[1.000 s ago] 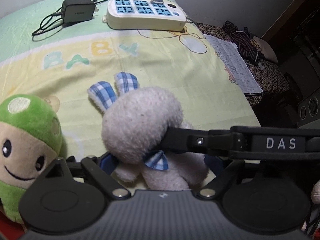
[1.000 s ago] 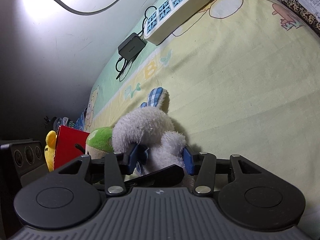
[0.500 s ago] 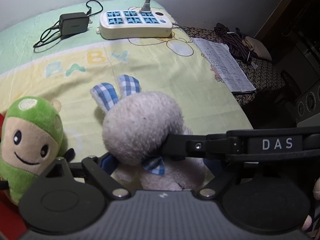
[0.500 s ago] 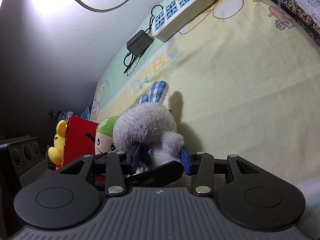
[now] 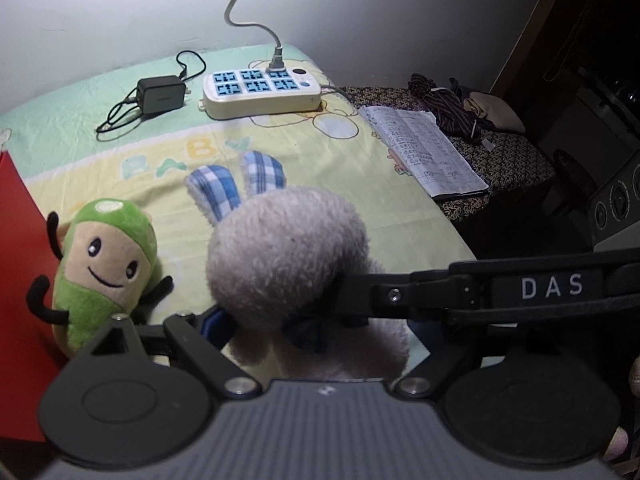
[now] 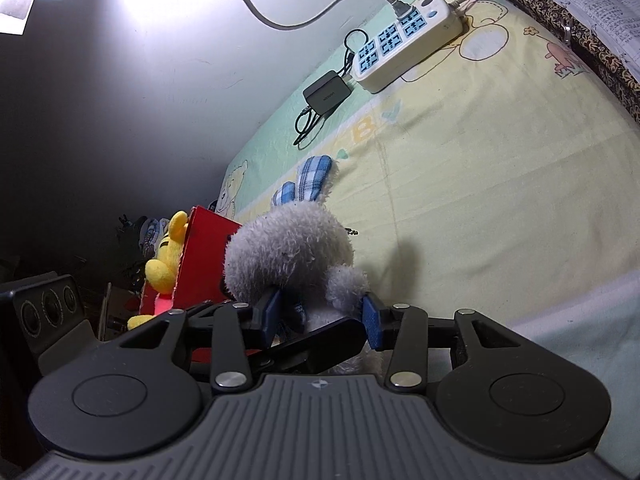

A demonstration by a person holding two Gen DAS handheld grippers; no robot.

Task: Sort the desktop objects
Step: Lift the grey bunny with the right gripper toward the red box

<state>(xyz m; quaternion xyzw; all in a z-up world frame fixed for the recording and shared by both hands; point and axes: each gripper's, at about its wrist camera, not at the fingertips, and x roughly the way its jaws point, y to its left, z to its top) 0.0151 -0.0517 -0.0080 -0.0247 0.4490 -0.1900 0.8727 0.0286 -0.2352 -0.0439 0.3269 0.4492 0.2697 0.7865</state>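
Lettering reading "DAS" is showing in white on the black bar of the right gripper (image 6: 320,316), which is crossing the left wrist view from the right. "BABY" is printed in pastel capitals on the yellow and green sheet (image 5: 320,184) covering the bed, beside cartoon bears. The charger (image 5: 162,94) is carrying a small mark too blurred to read, and the notebook (image 5: 424,152) is filled with handwriting too fine to make out.

The grey rabbit toy (image 5: 288,268), with blue checked ears, is sitting at the near edge of the bed, between both grippers. The right gripper's blue-padded jaws are pinching its body just under the head. The left gripper (image 5: 316,340) is sitting around the same toy, but one of its jaws is hidden behind the fur and the bar, so I cannot tell whether it is gripping.

The green doll (image 5: 102,264) is leaning just left of the rabbit, touching the red box (image 5: 20,260); a yellow toy (image 6: 166,256) is poking out beyond that box. The power strip (image 5: 262,88) and charger are lying well apart, by the wall. Open sheet is stretching between them and the rabbit, and to the right up to the bed's edge.
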